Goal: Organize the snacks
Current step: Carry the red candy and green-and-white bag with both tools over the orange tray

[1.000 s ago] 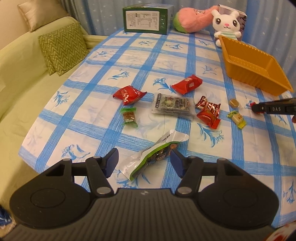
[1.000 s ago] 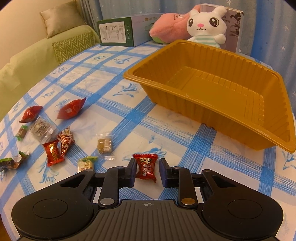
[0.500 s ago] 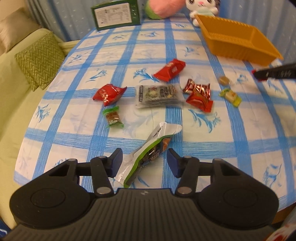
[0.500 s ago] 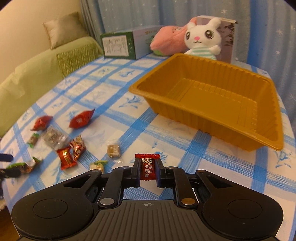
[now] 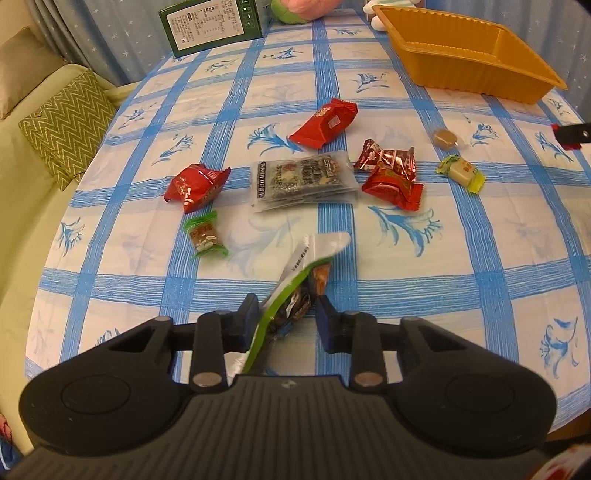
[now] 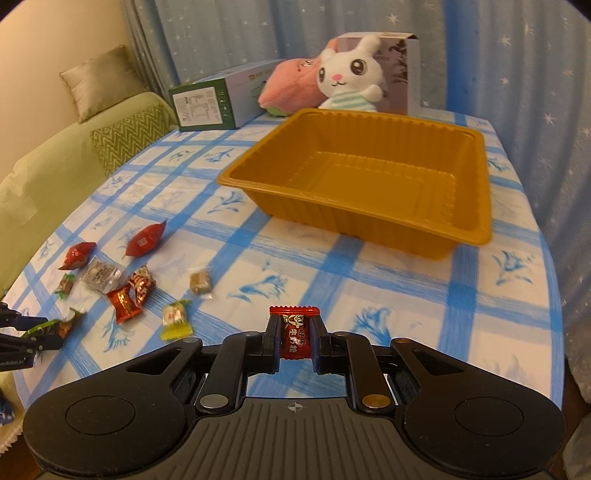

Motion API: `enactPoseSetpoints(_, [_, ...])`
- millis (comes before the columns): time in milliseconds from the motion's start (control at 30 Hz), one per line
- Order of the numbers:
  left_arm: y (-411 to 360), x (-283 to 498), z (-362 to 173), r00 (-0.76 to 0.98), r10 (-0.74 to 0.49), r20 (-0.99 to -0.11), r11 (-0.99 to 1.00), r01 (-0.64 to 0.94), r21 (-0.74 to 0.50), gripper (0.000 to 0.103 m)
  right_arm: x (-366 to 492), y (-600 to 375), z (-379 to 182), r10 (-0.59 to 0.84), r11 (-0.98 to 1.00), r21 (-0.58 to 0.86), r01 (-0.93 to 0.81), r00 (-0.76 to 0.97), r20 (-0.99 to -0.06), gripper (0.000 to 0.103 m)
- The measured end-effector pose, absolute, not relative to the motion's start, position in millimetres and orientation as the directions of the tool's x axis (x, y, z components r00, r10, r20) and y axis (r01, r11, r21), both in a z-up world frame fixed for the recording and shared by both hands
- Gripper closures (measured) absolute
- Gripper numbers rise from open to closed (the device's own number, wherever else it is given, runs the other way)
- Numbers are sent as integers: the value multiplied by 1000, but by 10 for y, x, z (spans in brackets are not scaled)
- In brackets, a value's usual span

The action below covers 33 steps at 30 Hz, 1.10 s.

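Note:
My left gripper (image 5: pixel 286 317) points down at the near table edge, its jaws closing on a green-and-white snack packet (image 5: pixel 295 284). The packet stands buckled on edge between the pads. My right gripper (image 6: pixel 294 332) is shut on a small red candy (image 6: pixel 294 338) and holds it above the tablecloth, in front of the orange tray (image 6: pixel 332 201). The tray (image 5: pixel 472 79) has nothing in it. Loose snacks lie mid-table: two red packets (image 5: pixel 325 123) (image 5: pixel 197 184), a clear dark pack (image 5: pixel 303 179), red candies (image 5: pixel 391 173), a green candy (image 5: pixel 205 236), a yellow-green candy (image 5: pixel 461 173) and a brown candy (image 5: pixel 445 137).
A green box (image 5: pixel 210 22), a pink plush (image 6: pixel 291 85) and a white rabbit plush (image 6: pixel 347 74) stand at the table's far edge behind the tray. A green sofa with a zigzag cushion (image 5: pixel 62 122) runs along the left side.
The left jaws narrowed around the green-and-white packet, which went from lying flat to standing on edge. The right gripper shut on the red candy and rose off the table.

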State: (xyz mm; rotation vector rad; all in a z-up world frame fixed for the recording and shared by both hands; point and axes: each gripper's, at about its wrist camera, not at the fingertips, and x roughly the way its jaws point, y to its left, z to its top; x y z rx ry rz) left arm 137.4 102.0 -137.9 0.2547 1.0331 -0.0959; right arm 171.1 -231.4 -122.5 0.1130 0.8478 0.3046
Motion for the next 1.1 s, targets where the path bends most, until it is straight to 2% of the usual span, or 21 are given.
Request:
enactPoseSetpoints(67, [990, 1373, -1364, 506, 34, -862, 971, 189, 149, 80, 1667, -2355, -1234, 305, 952, 220, -213, 619, -723, 87])
enactPoseSetpoints(333, [943, 1436, -1329, 486, -28, -874, 995, 100, 23, 81, 1513, -2493, -1217, 311, 951, 231, -207, 621, -719, 87])
enactPoseSetpoints(600, [818, 1480, -1311, 499, 3, -867, 992, 107, 65, 82, 1424, -2625, -1229, 312, 950, 241, -197, 615, -725, 87])
enactPoseSetpoints(900, [586, 1475, -909, 558, -89, -825, 993, 119, -27, 82, 1463, -2772, -1155, 313, 949, 253, -186, 628, -712, 87])
enactPoseSetpoints(1100, [275, 1770, -614, 609, -166, -775, 979, 193, -58, 82, 1633, -2857, -1027, 310, 949, 265, -170, 662, -683, 87])
